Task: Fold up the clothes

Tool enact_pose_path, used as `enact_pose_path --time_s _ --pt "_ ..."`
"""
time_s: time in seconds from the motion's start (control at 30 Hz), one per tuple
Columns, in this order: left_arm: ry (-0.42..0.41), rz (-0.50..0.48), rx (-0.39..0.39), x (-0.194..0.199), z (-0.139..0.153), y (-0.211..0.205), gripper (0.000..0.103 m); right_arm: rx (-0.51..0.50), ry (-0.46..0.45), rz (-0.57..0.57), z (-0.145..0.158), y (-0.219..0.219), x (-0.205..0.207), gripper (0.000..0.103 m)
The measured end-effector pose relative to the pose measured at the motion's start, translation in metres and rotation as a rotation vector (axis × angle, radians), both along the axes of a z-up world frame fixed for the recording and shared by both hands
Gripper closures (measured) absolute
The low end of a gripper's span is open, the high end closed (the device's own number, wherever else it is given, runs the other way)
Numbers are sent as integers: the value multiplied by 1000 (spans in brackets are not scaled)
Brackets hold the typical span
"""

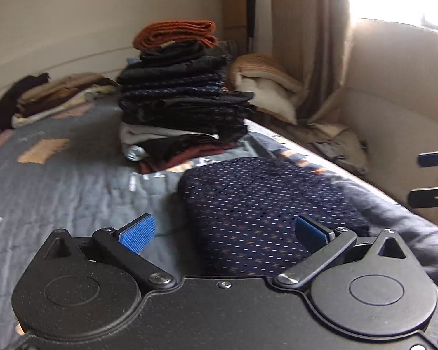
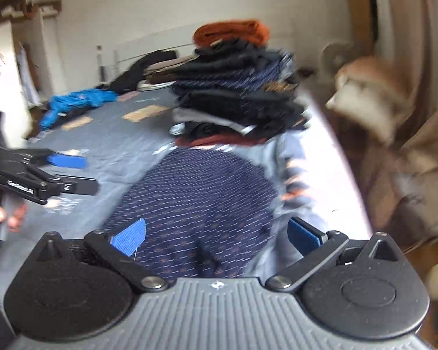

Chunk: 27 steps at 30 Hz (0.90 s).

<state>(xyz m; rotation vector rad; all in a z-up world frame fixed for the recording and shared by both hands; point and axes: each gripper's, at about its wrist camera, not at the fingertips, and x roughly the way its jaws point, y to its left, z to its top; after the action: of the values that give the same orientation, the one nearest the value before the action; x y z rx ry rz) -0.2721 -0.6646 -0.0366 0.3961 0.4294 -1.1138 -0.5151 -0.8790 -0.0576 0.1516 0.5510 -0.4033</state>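
Garment: a navy patterned cloth (image 1: 257, 204) lies on the bed (image 1: 73, 180), already in a compact, flattish packet with rounded edges, near the bed's window-side edge.
Handling: soft, light and limp by the look of it (it would sag if lifted by one point); I'd judge the two near corners or the near folded edge the best hold, one per gripper.
Left gripper (image 1: 224, 233): jaws spread wide, clamped on nothing, hovering over the packet's near edge, the cloth between and just beyond the pads.
Right gripper (image 2: 216, 237): jaws likewise apart and holding nothing, above the same cloth's near end; this view is blurred.
Beyond: a tall stack of folded clothes (image 1: 181, 99) stands just behind the packet.
Farther off: looser garments by the wall, a blue one (image 2: 76, 105) among them.
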Motion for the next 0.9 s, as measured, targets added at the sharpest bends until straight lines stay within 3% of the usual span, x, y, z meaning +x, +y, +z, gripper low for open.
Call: enact_pose_path --time_s 0.07,0.1,0.17,0.3,0.43,0.77,0.9 --pt "41 30 22 2 -1 -2 0 -109 19 -73 4 10 0 0" --pt "72 41 34 4 -2 -3 0 -116 38 -98 2 13 3 0" --pt "121 56 56 6 -4 -5 0 -68 51 -114 -1 14 7 0" --pt "77 49 108 -5 -4 -7 0 164 48 -125 -4 6 12 0" --pt "117 41 129 -11 -1 -4 0 264 62 -106 -5 13 14 0" --pt "209 72 108 -29 24 20 0 319 57 -140 6 42 -1 0" --pt "237 75 122 -40 33 39 0 295 94 -133 13 57 -7 0"
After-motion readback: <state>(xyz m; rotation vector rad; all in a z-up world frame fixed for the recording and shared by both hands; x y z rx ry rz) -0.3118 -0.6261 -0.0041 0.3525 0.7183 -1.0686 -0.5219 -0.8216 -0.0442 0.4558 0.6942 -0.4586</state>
